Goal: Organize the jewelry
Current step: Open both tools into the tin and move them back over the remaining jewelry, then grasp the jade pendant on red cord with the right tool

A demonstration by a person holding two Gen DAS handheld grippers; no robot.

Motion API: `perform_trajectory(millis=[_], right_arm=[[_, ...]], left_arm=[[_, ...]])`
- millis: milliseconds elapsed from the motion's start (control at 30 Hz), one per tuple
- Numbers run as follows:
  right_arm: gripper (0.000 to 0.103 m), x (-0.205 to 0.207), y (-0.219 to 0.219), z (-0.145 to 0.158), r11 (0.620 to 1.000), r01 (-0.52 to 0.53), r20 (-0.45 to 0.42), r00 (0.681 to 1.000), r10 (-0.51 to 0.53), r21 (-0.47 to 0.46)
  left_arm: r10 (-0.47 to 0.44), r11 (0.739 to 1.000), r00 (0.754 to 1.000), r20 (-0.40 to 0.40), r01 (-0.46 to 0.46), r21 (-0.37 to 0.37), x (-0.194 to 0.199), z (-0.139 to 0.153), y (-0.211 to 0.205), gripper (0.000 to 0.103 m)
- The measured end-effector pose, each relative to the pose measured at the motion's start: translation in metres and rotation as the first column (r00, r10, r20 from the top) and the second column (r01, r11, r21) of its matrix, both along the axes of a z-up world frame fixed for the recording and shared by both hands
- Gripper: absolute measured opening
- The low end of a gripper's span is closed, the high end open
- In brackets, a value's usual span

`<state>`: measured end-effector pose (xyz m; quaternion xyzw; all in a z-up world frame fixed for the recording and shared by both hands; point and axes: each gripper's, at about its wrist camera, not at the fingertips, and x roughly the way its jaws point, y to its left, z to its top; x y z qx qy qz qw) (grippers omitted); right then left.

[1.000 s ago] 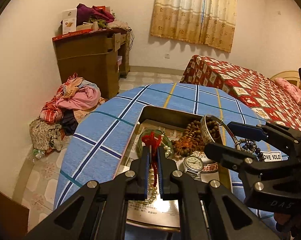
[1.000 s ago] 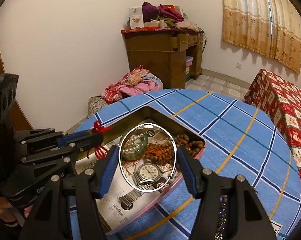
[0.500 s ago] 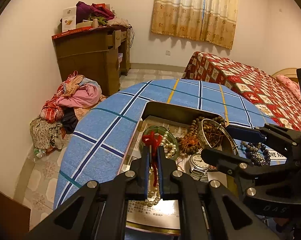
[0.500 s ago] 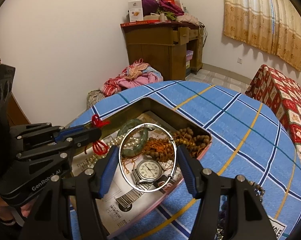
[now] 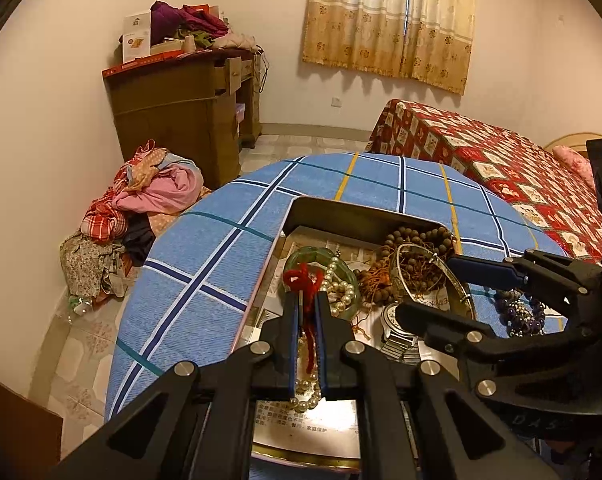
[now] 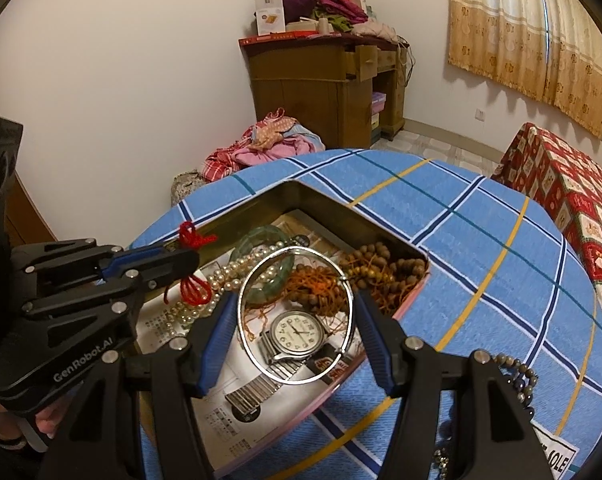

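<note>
Red cord is being pinched by left gripper; silver bangle is being spanned by right gripper, likely slipping or snagging beads.

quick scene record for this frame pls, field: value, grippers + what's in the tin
left gripper: shut on red cord, raised over the tin
right gripper: shut on silver bangle, held above the watch
tin: open, on blue checked tablecloth
tin contents: green bangle, pearl strand, wooden beads, wristwatch
outside tin: dark bead bracelet on the cloth
</note>
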<state>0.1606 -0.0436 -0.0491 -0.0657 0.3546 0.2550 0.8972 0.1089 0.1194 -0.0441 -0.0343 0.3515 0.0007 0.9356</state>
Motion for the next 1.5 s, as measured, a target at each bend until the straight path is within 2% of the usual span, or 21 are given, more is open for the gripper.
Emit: perform_trajectory(millis=[167, 267, 333, 400, 433, 667, 800, 967, 1167, 1400, 1500], right_arm=[[0.063, 0.0, 0.001, -0.004, 1.0, -0.011, -0.021, 1.0, 0.011, 0.0], [0.068, -0.002, -0.003, -0.002, 1.0, 0.005, -0.02, 1.0, -0.004, 0.011], [0.073, -0.002, -0.01, 0.001, 0.999, 0.02, -0.02, 1.0, -0.019, 0.028], [0.075, -0.004, -0.016, 0.005, 0.999, 0.031, -0.018, 0.999, -0.03, 0.04], [0.076, -0.004, -0.018, 0.006, 0.998, 0.036, -0.019, 0.999, -0.035, 0.044], [0.076, -0.027, -0.038, 0.014, 0.998, 0.051, -0.016, 0.999, -0.05, 0.04], [0.077, -0.045, -0.065, 0.014, 0.995, 0.091, -0.02, 0.996, -0.09, 0.035], [0.078, -0.07, -0.114, 0.005, 0.977, 0.214, -0.04, 0.976, -0.213, 0.022], [0.078, -0.091, -0.158, -0.012, 0.94, 0.341, -0.075, 0.937, -0.341, -0.003], [0.075, -0.1, -0.156, -0.024, 0.942, 0.334, -0.111, 0.937, -0.333, -0.004], [0.065, -0.102, -0.152, -0.031, 0.952, 0.305, -0.12, 0.945, -0.303, -0.007]], left_arm=[[0.001, 1.0, 1.0, 0.004, -0.001, 0.028, -0.002, 0.002, -0.006, 0.009], [0.025, 0.998, 1.0, 0.008, -0.025, 0.055, -0.005, 0.005, -0.007, 0.025], [0.051, 0.997, 0.998, 0.023, -0.052, 0.051, -0.01, 0.009, -0.004, 0.049], [0.079, 0.996, 0.996, 0.039, -0.081, 0.043, -0.016, 0.011, 0.002, 0.064], [0.076, 0.997, 0.996, 0.047, -0.077, 0.031, -0.019, 0.011, 0.003, 0.067], [0.074, 0.997, 0.996, 0.045, -0.074, 0.013, -0.03, 0.009, -0.01, 0.067], [0.046, 0.998, 0.996, 0.076, -0.049, 0.034, -0.04, 0.012, -0.03, 0.067], [0.003, 0.999, 0.995, 0.101, -0.008, 0.049, -0.049, 0.012, -0.053, 0.067], [-0.056, 0.996, 0.995, 0.079, 0.051, 0.069, -0.051, 0.006, -0.08, 0.067], [-0.077, 0.994, 0.995, 0.07, 0.071, 0.081, -0.058, 0.005, -0.094, 0.067], [-0.087, 0.993, 0.994, 0.068, 0.08, 0.089, -0.058, 0.005, -0.101, 0.067]])
